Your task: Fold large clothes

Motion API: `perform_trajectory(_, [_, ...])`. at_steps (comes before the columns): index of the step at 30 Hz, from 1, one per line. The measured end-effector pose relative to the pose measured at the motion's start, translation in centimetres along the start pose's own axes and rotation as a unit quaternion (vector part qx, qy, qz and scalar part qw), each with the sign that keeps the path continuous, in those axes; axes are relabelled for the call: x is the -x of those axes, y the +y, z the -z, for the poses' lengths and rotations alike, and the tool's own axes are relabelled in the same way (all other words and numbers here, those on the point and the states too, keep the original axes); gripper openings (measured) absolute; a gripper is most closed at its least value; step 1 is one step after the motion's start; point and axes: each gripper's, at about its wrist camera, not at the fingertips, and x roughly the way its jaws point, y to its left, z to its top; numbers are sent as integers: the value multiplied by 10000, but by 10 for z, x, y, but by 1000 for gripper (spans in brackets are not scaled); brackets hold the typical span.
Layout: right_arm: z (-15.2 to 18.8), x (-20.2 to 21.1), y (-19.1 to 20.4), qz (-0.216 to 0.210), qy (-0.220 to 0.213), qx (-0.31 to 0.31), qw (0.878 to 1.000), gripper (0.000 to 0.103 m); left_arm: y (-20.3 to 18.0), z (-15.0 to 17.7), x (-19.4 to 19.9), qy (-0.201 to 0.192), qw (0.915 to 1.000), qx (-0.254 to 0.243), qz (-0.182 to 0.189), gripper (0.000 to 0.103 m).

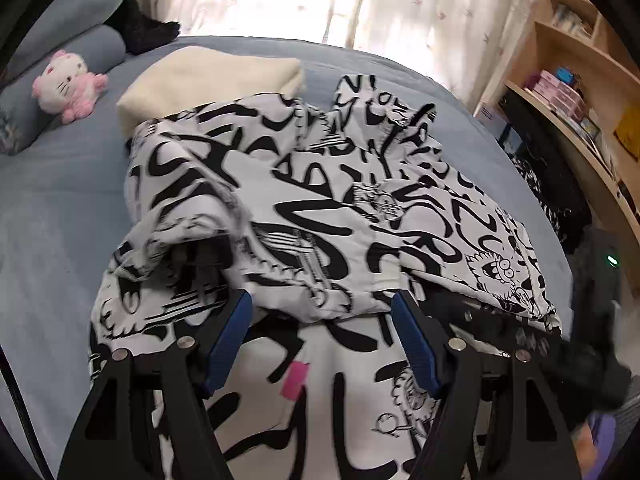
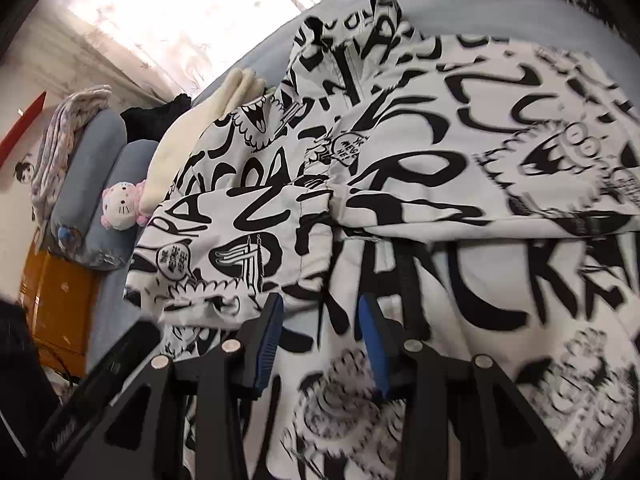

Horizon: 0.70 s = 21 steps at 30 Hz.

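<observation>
The left gripper (image 1: 322, 312) stands wide, its blue-padded fingers (image 1: 228, 340) spread well apart with nothing clamped between them; a bunched fold of the printed garment (image 1: 320, 208) lies in the gap and against the finger tips. The right gripper (image 2: 320, 312) is parted more narrowly, its blue pads (image 2: 374, 344) hovering over the same cloth, and no fabric is pinched between them as far as can be seen.

The garment is a large white piece covered in black graffiti-style lettering and cartoon monsters, spread across the middle of the blue bed (image 1: 60, 208) and partly folded over itself. In the right wrist view big letters on the near right read roughly "CRA", and small speech bubbles carry text too blurred to read. A pink tag (image 1: 294, 380) sits on the cloth near the left gripper, with no writing legible.

Beyond the garment, at the far side, lies a folded cream blanket (image 1: 212, 76), touching its far edge. On the far left a pink and white plush cat (image 1: 66, 84) rests against grey-blue pillows (image 1: 80, 52). A wooden shelf (image 1: 568, 92) with boxes stands at the right.
</observation>
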Motion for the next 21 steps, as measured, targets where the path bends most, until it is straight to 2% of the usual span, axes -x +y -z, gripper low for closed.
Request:
perform_trajectory(5, [-22, -30, 7, 250, 1, 120, 9996, 39, 27, 6, 2, 60, 9996, 255, -64, 71])
perform_trajectory(7, [-29, -47, 14, 457, 45, 316, 9984, 39, 35, 8, 2, 63, 9995, 306, -94, 71])
perform_trajectory(10, [-33, -71, 24, 550, 197, 617, 9964, 39, 46, 11, 4, 52, 9991, 376, -165, 71])
perform_trajectory(12, [-32, -82, 33, 704, 230, 824, 9938, 34, 53, 12, 5, 55, 9989, 438, -184, 71])
perform_trajectory(13, [-32, -84, 36, 772, 212, 916, 9926, 21, 57, 12, 5, 49, 9986, 477, -205, 71])
perform_trajectory(14, [-30, -85, 45, 868, 151, 1098, 9900, 7, 61, 13, 6, 43, 9984, 510, -232, 71])
perform_trajectory(15, [-29, -80, 54, 836, 62, 1234, 9888, 4, 62, 13, 7, 37, 9983, 531, -246, 71])
perform_trajectory(17, [-29, -62, 72, 708, -272, 1470, 9862, 3, 67, 13, 11, -12, 9980, 582, -261, 71])
perform_trajectory(21, [-31, -7, 110, 571, -1181, 2024, 9705, 2, 74, 14, 13, -80, 9973, 649, -344, 71])
